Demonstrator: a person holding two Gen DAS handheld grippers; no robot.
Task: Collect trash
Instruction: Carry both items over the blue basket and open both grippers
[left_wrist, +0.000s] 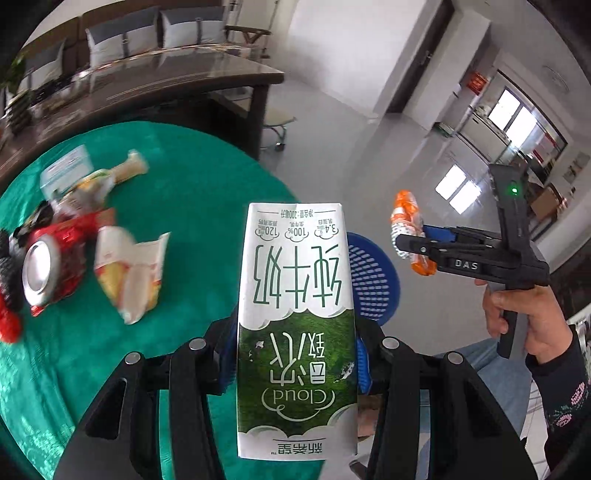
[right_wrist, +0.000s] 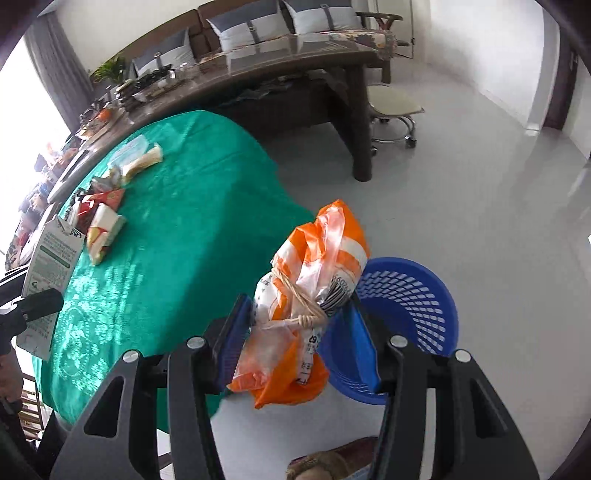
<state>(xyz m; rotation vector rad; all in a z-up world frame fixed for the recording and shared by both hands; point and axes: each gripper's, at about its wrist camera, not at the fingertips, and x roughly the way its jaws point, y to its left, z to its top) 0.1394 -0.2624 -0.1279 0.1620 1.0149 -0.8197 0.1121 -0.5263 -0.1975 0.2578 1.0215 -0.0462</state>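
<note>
Left hand-held gripper: closed on a milk carton, its blue pads pressing both side faces. The carton is white and green, its print reading upside down in the left wrist view, and it is held off the tabletop near the right edge. In the right wrist view the same carton shows at the far left, clamped in a black gripper.

Right hand-held gripper: closed on an orange bag, an orange-and-white plastic bundle tied with pale cord. The bag hangs in the air beside the tabletop's right edge, just next to the basket. In the left wrist view the bag sits at the tip of the right gripper, with the person's hand on the grip.

Basket: blue, perforated wall, standing on the pale floor close to the tabletop's right edge; partly hidden behind the carton in the left wrist view.

Tabletop: round, under a green cloth. Lying in a loose group toward its left side:
- red can, on its side
- yellow-white wrapper, just beside the can
- further wrappers behind, blurred.
</note>
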